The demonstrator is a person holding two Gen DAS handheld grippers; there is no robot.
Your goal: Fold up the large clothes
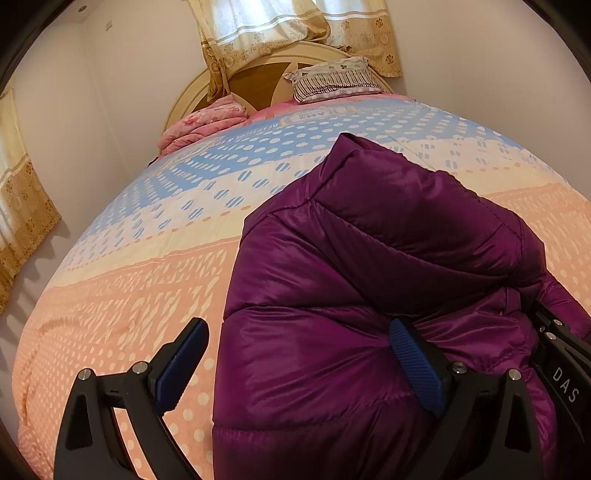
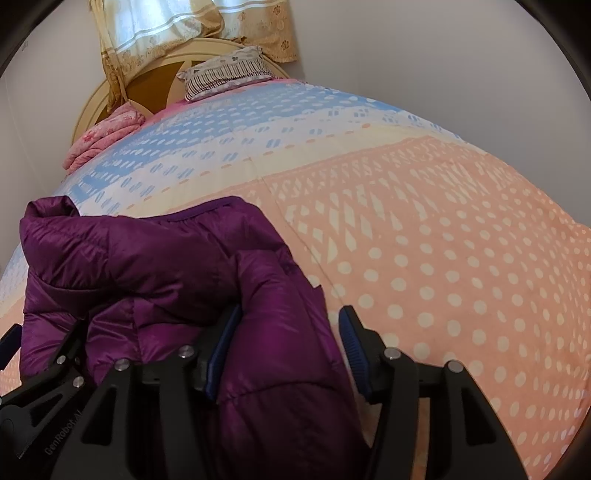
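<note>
Blue-padded fingers of the left gripper [image 1: 299,365] spread wide around a purple puffer jacket [image 1: 369,258] bunched on the bed quilt [image 1: 129,288]; the right gripper [image 2: 290,350] likewise gapes, straddling its edge.

a dotted bedspread [image 1: 147,280] in peach, cream and blue bands is covering the bed. a striped pillow [image 1: 334,79] is lying at the head edge, against the cream headboard [image 1: 207,92]. a pink folded quilt [image 1: 201,123] is sitting at the head's left corner. patterned curtains [image 1: 280,26] are hanging behind the headboard.
</note>
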